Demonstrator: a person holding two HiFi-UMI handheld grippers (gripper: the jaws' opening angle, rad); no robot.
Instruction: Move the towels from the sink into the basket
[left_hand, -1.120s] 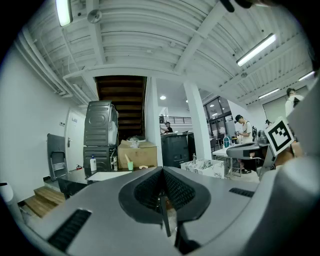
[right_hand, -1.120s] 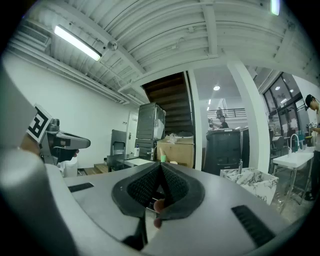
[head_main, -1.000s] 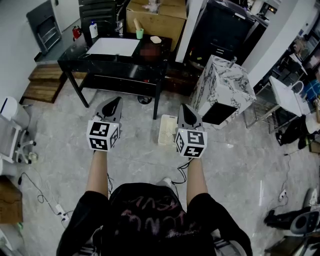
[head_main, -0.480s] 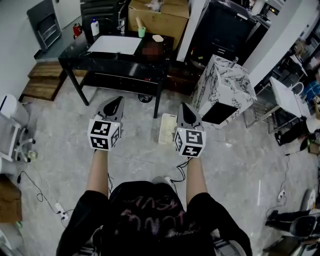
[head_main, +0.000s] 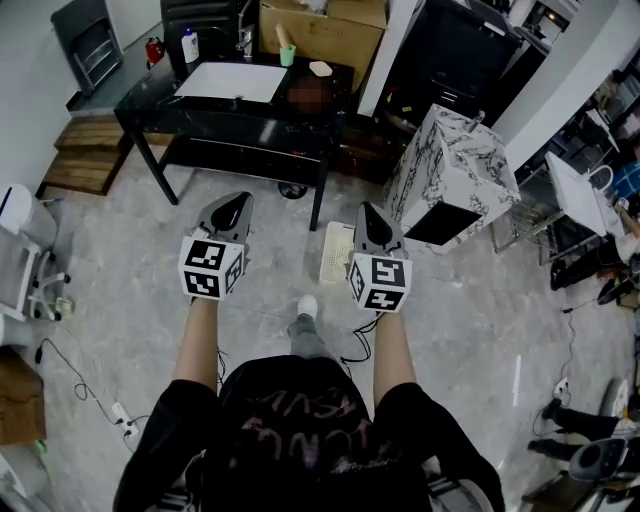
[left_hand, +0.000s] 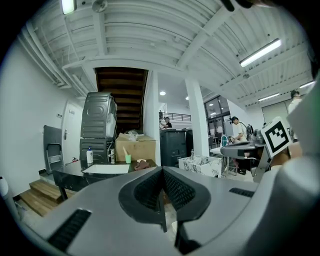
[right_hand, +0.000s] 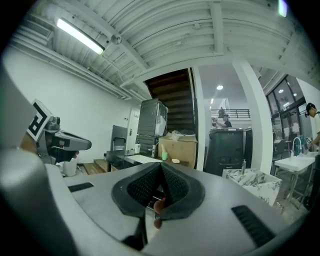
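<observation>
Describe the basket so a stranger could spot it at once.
Find the black table at the far side of the floor. Between its front right leg and the marbled box, a basket sits on the floor. It alone is small, cream and full of holes.

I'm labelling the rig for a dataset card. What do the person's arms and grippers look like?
The left gripper and right gripper are light grey tapering shells with black ribbed pads. Each carries a white cube with black square markers. The person wears a black short-sleeved shirt with pink lettering; forearms are bare.
</observation>
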